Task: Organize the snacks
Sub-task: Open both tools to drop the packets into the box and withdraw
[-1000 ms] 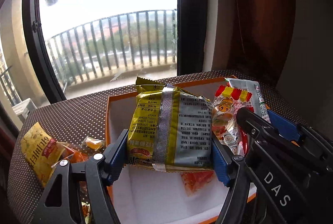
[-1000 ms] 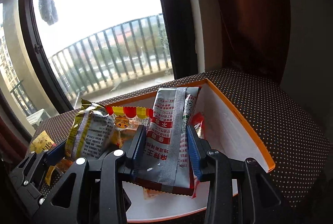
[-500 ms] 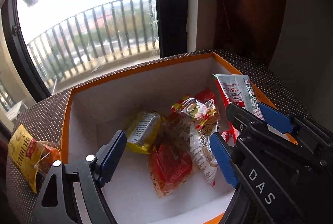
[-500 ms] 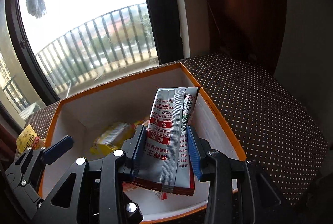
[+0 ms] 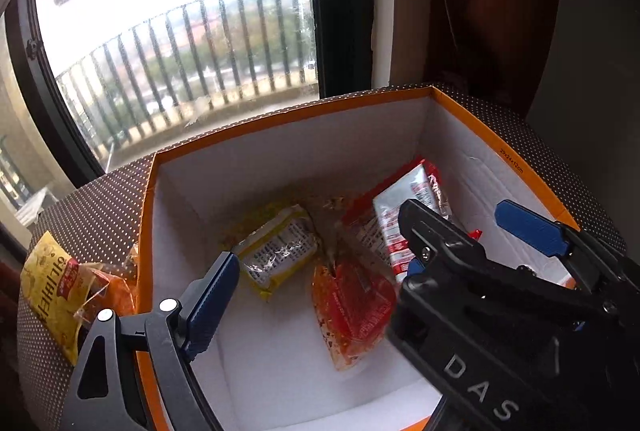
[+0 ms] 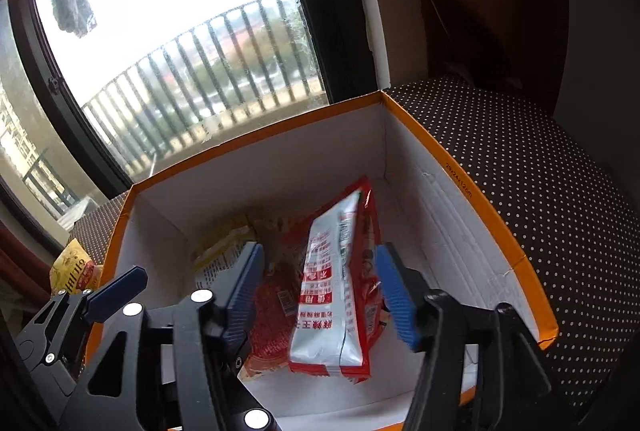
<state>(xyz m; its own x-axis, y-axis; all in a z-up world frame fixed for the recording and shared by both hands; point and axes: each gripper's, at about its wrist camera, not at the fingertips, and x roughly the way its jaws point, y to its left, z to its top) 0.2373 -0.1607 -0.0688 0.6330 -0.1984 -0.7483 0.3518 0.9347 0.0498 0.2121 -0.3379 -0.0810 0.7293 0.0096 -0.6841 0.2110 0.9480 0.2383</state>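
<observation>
Both tools are alike: the left black plastic two-finger gripper (image 5: 316,267) and the right black plastic two-finger gripper (image 6: 320,291) have angular, skeletal arms with triangular cut-outs. Each finger carries a long blue ribbed pad (image 6: 394,295) on its inner face. Round silver-white rivets (image 6: 201,296) sit at the finger joints, and small cross-head screws (image 5: 425,252) fasten the outer links. White block letters "DAS" (image 5: 478,389) are printed along the right gripper's black arm, seen from the left wrist.
</observation>
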